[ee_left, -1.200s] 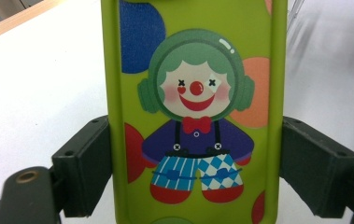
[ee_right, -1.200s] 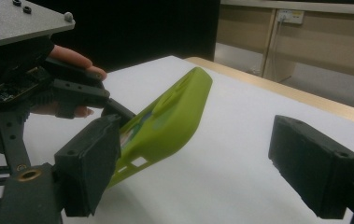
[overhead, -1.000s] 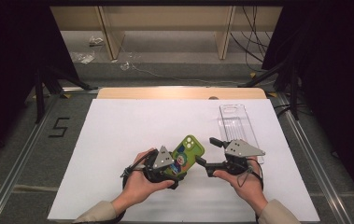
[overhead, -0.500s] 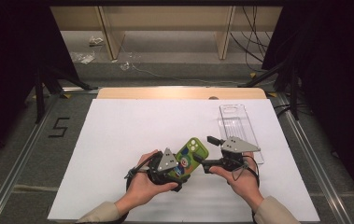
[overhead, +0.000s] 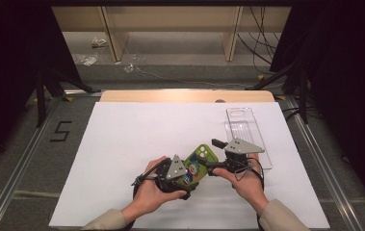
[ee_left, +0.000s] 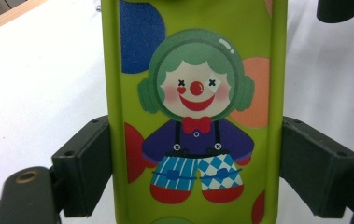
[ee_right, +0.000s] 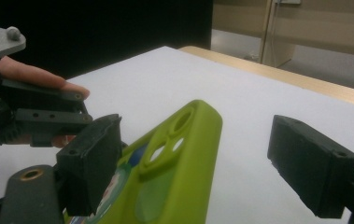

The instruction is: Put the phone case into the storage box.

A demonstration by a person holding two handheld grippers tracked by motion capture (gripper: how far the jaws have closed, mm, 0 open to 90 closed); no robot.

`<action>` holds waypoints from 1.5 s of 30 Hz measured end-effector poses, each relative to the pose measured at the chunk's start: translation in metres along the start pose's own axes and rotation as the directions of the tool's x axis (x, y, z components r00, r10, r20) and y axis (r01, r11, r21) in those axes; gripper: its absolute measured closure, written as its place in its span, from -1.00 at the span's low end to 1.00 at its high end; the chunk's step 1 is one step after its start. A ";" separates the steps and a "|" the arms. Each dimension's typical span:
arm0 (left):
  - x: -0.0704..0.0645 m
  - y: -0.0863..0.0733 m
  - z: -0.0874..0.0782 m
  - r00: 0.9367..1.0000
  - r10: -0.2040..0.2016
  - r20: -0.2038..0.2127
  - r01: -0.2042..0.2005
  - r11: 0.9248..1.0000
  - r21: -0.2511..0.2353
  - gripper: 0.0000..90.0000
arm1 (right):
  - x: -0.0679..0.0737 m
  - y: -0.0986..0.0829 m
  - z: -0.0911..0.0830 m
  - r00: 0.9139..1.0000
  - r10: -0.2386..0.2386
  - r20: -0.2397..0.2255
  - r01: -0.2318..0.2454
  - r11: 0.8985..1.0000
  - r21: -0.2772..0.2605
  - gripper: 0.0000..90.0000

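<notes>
The left gripper (overhead: 189, 180) clamps the green clown-printed phone case (overhead: 198, 163) by its long edges, above the white table (overhead: 136, 134) near the front edge. The right gripper (overhead: 209, 168) has its jaws spread wide around the case's camera end. A clear tray (overhead: 245, 130) lies just beyond.

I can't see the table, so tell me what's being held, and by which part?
The left tongs grip the green phone case by its long side edges. The right tongs are open around its camera end.
</notes>
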State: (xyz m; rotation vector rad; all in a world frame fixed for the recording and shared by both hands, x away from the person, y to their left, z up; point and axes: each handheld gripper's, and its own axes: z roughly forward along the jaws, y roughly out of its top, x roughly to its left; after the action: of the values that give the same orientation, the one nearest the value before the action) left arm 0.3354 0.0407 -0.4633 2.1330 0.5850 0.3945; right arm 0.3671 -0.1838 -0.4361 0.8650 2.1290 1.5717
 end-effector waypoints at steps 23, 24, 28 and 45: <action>-0.002 0.001 0.003 1.000 0.012 -0.001 -0.012 1.000 0.003 -0.64 | -0.001 0.000 0.008 0.999 0.032 -0.005 -0.032 0.999 0.016 -0.23; -0.002 0.001 0.003 1.000 0.012 -0.001 -0.012 1.000 0.003 -0.64 | -0.001 0.000 0.009 1.000 0.030 -0.004 -0.030 0.999 0.016 -0.20; -0.001 0.001 0.003 1.000 0.014 -0.003 -0.014 1.000 0.006 -0.64 | 0.000 0.000 0.010 0.999 0.038 -0.013 -0.038 0.999 0.017 -0.09; 0.000 0.001 0.002 1.000 0.006 -0.011 -0.006 1.000 -0.003 -0.64 | 0.001 0.002 0.010 0.997 0.070 -0.026 -0.070 0.997 0.011 0.23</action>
State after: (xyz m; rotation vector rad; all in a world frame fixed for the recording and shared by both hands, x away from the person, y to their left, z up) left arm 0.3367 0.0391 -0.4635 2.1316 0.5841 0.4097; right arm 0.3735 -0.1752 -0.4371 0.9370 2.1480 1.6166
